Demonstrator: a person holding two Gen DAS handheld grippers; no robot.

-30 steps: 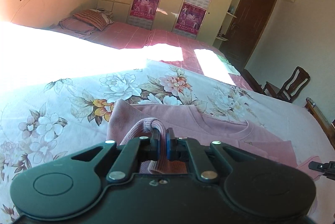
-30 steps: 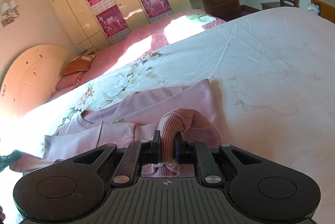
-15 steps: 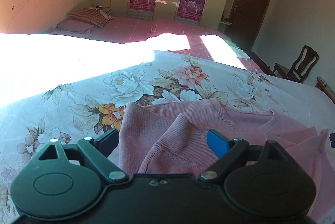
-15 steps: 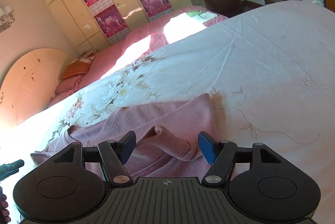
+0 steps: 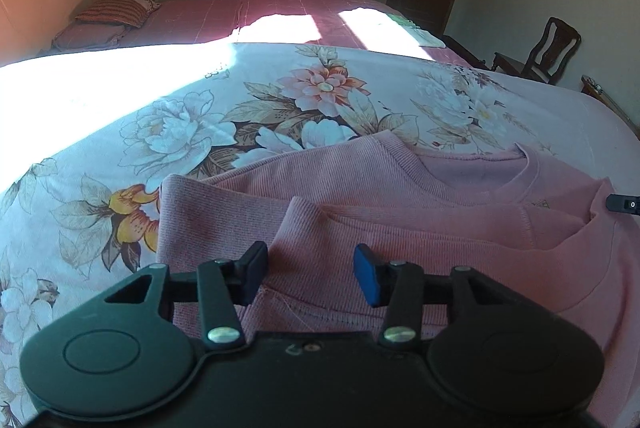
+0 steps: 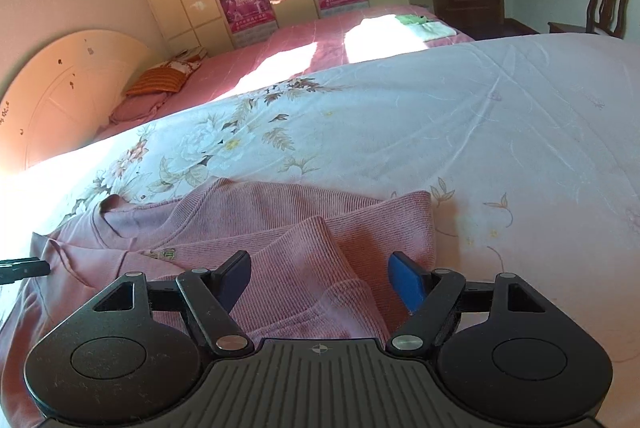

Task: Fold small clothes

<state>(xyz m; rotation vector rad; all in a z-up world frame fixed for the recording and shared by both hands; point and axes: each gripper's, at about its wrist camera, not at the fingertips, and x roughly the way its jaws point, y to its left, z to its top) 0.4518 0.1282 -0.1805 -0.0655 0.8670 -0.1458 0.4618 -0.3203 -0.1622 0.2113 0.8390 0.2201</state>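
My left gripper (image 5: pixel 311 270) stands part-open, jaws just closing in, pink ribbed knit sweater (image 5: pixel 400 228) between them but unpinched. My right gripper (image 6: pixel 320 278) gapes wide, jaws just opening, nothing held. Hem fold lies dropped at 12 o'clock of both, reaching the chest, so I judge this fold done. Sweater rests on the floral quilted bed (image 6: pixel 480 132); pillow (image 5: pixel 116 10) far at 10 o'clock.

Both grippers are black with silver screws and blue-padded fingers (image 5: pixel 367 280).
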